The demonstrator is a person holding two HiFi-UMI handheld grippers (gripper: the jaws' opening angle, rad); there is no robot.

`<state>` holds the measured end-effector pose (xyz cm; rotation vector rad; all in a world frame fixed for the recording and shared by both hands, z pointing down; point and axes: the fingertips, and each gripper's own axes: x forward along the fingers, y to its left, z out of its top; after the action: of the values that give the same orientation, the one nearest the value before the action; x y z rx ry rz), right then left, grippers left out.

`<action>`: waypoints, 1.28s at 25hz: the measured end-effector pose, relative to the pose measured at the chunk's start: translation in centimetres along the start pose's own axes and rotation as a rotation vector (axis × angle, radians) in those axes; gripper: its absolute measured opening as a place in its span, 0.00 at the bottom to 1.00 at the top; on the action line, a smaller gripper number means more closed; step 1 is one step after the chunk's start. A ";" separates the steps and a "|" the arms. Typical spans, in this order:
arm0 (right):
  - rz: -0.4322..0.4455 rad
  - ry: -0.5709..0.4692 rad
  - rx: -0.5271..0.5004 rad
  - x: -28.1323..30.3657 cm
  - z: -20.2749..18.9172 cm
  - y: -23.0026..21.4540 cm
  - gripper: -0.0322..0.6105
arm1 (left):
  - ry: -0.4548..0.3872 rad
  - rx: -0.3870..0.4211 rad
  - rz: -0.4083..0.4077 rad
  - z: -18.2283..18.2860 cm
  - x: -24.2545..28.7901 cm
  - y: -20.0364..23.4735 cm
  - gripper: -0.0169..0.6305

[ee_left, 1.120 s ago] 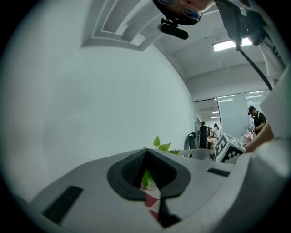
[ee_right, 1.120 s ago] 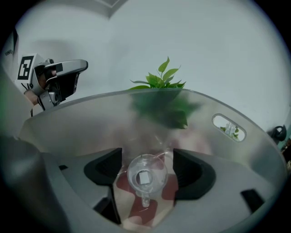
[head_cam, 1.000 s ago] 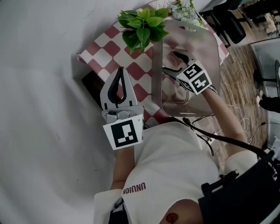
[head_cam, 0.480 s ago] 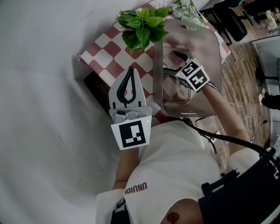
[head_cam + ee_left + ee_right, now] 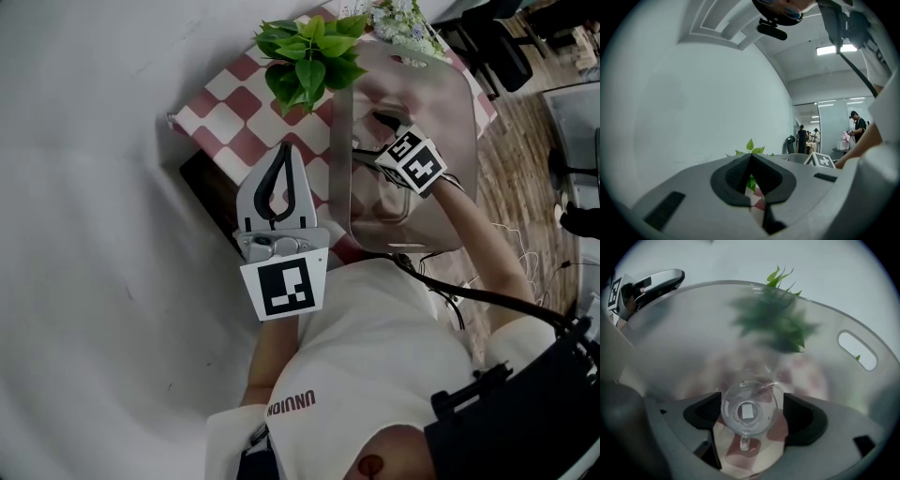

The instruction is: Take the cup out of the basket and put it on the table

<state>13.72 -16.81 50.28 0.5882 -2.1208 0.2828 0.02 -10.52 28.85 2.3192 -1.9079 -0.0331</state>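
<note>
A clear glass cup (image 5: 749, 412) with a handle stands on the floor of the translucent grey basket (image 5: 693, 333), its handle toward the camera. My right gripper (image 5: 750, 409) is down inside the basket (image 5: 441, 112) with its jaws on either side of the cup and still opening; the pads stand just off the glass. In the head view the right gripper (image 5: 367, 136) shows through the basket wall, and the cup itself cannot be made out there. My left gripper (image 5: 284, 150) hangs shut over the near edge of the checkered table (image 5: 225, 122), holding nothing; its tips (image 5: 751, 157) meet.
A green potted plant (image 5: 309, 56) stands on the table just behind the basket, with white flowers (image 5: 398, 23) beyond it. The basket has a handle slot (image 5: 855, 350) in its far wall. A white wall runs along the left. Dark chairs (image 5: 487, 37) stand at the far right.
My left gripper has moved right and a little forward over the table's edge. The right gripper has shifted slightly farther into the basket.
</note>
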 end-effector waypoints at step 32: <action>0.017 0.034 0.000 1.6 -0.8 0.1 0.68 | -0.005 0.008 0.001 0.2 0.0 0.2 0.04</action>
<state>13.48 -16.89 52.02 0.5614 -2.0941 0.3008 -0.17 -10.56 28.62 2.3262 -1.9147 -0.0314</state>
